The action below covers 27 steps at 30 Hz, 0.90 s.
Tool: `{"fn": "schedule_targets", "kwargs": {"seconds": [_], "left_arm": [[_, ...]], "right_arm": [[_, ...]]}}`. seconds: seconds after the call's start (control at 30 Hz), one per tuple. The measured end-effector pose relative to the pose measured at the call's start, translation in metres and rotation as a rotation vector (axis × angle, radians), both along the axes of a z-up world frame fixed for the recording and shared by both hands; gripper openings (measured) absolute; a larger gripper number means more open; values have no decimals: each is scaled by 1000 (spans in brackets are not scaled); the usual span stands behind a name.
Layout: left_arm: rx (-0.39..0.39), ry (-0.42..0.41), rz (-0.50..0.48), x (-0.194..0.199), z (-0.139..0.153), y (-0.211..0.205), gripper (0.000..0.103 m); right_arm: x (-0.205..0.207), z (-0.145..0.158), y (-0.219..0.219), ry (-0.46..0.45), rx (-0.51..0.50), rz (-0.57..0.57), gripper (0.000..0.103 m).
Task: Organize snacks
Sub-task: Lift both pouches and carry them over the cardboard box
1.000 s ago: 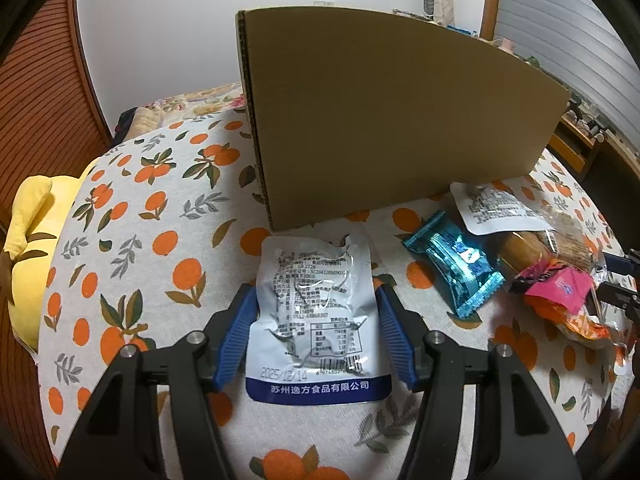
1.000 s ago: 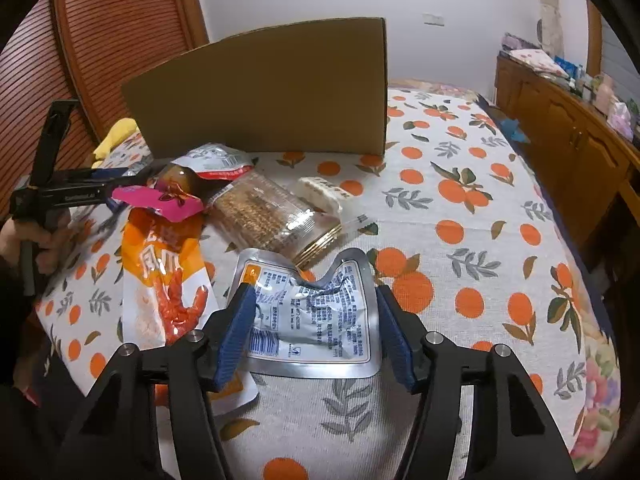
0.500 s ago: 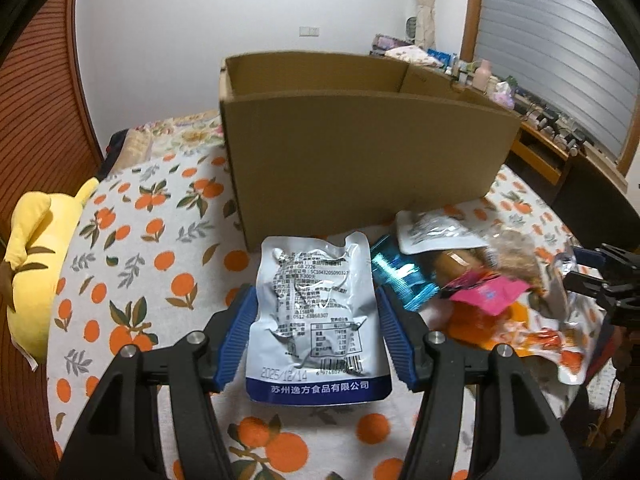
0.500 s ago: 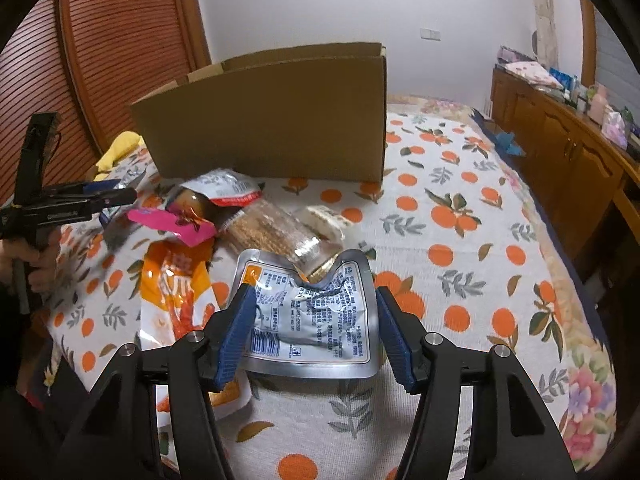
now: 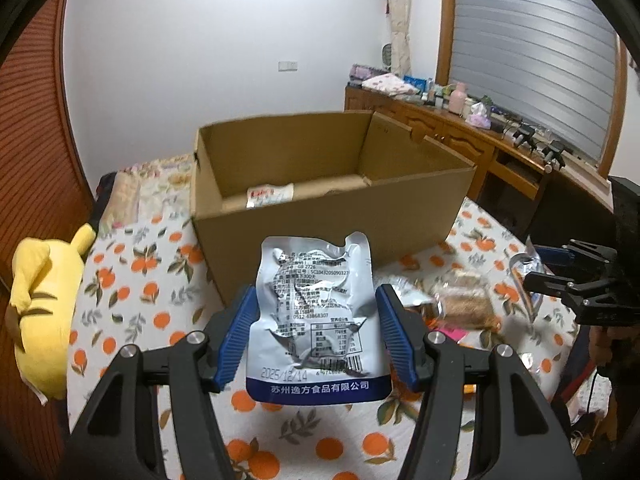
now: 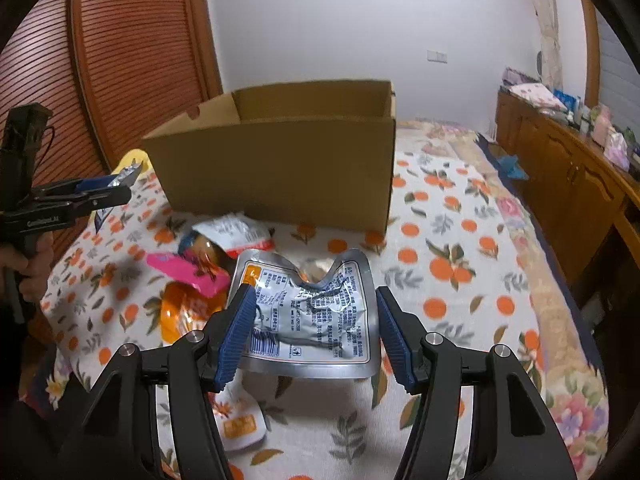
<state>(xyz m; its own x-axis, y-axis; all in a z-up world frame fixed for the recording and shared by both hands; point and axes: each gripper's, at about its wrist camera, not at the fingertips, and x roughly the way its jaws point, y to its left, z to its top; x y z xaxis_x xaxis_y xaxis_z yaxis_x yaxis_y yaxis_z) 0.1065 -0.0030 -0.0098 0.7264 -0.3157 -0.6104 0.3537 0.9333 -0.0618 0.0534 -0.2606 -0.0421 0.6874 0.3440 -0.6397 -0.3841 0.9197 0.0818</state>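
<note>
Looking biggest first: the bed (image 6: 472,264) with the orange-print cover carried the open cardboard box (image 5: 332,204), one white packet (image 5: 269,196) lying on its floor. Loose snacks (image 6: 200,276) sat piled on the cover just in front of the box. Your left gripper (image 5: 316,318) was clamped across a silver-and-blue pouch (image 5: 316,316), jaws about half apart, pouch up off the cover in front of the box's near wall. Your right gripper (image 6: 312,320) gripped a crumpled silver pouch (image 6: 312,312) the same way, above the snack pile.
</note>
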Motion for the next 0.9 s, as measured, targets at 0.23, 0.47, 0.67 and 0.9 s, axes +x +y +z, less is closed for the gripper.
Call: {"fn": "schedule_targets", "kwargs": {"seconds": [0.23,0.47,0.67,0.9], "left_arm": [[8,-33,-11,12,18,-9,60],[18,-45,1,34,28,-14,60],[22,-43,12,60,33,-15,60],[33,-49,8,85,40,-19,60]], "right_arm": [[13,22,6,-46,13,36,62],[35,39,12,-74,20,71,62],[58,53,18,-98,26,98,62],[84,66,27,-125,29,124,62]]}}
